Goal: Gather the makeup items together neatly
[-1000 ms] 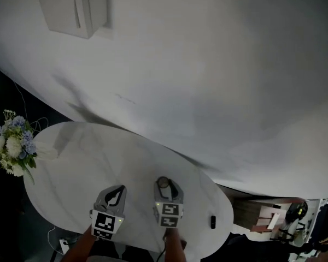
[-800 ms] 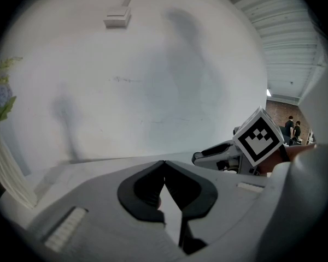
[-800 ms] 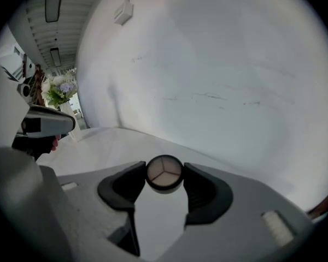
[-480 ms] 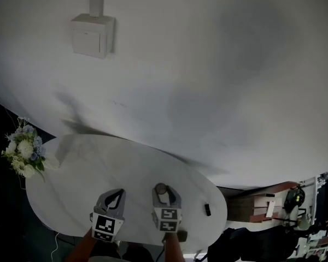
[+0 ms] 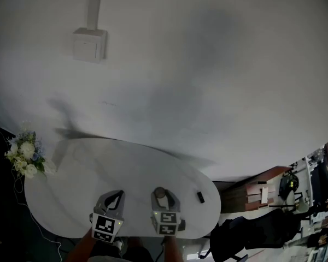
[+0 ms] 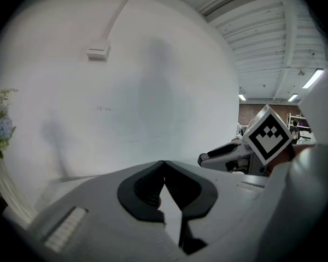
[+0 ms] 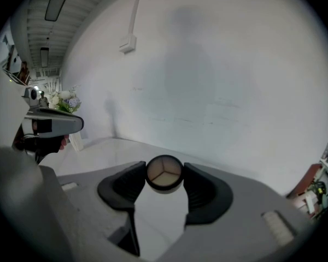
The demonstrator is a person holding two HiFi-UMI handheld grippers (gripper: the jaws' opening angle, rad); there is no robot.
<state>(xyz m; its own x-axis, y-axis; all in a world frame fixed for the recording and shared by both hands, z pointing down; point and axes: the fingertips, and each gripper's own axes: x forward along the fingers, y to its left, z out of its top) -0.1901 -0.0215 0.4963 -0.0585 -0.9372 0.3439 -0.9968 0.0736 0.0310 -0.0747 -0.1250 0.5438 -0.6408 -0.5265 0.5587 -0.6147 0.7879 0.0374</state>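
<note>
A round black compact [image 7: 164,173] with three beige powder sections sits upright between the pads of my right gripper [image 7: 164,179], which is shut on it. In the head view the same compact [image 5: 160,191] shows at the tip of the right gripper [image 5: 161,194], above the front of the white oval table [image 5: 76,173]. My left gripper [image 5: 114,197] hovers beside it to the left; its jaws [image 6: 164,165] meet with nothing between them. A small dark makeup item [image 5: 200,197] lies on the table near its right end.
A bunch of white and blue flowers [image 5: 24,157] stands at the table's left end. A plain white wall with a switch box [image 5: 89,44] rises right behind the table. Chairs and furniture [image 5: 273,201] stand past the table's right end.
The head view has swung, so the table and the small dark item sit lower and further left in the picture. Both grippers keep their places, and the compact stays gripped.
</note>
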